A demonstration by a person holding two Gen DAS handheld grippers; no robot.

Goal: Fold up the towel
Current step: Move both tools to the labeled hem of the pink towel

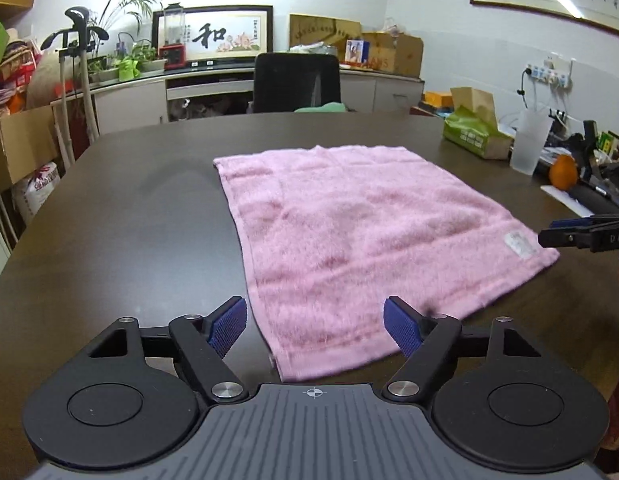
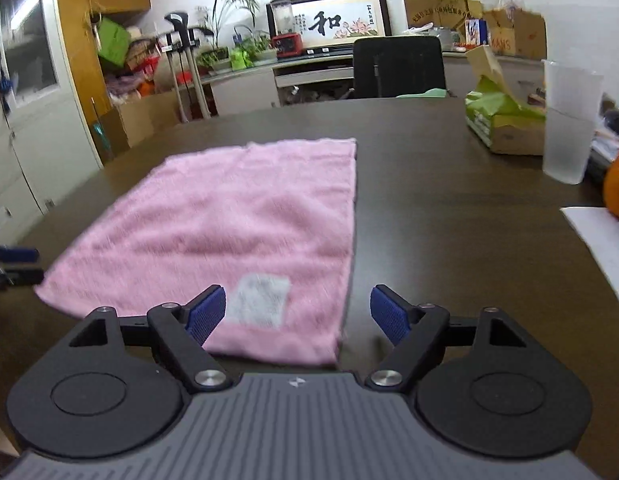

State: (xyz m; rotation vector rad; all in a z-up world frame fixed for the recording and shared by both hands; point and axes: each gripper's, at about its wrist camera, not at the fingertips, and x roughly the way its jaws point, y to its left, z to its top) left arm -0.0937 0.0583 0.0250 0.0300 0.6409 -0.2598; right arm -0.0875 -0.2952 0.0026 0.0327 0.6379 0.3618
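The pink towel (image 1: 361,248) lies spread flat on the dark table (image 1: 109,240), filling the middle of my left wrist view and the centre-left of my right wrist view. My left gripper (image 1: 315,326) sits at the bottom of its frame with the blue pads spread wide, nothing between them — the towel's near left corner lies in the gap below them. My right gripper (image 2: 297,314) is likewise released, jaws wide apart at the bottom of its frame, with the towel's near right corner and its white label (image 2: 259,300) just beyond the left pad. In the left view that label (image 1: 519,244) shows at the right, and the tip of my right gripper pokes in from the right edge just beside it. At the upper right of both frames stand a frosted cup (image 2: 569,120) and a green tissue box (image 2: 501,120); a black chair (image 1: 297,82) sits behind the table's far edge.
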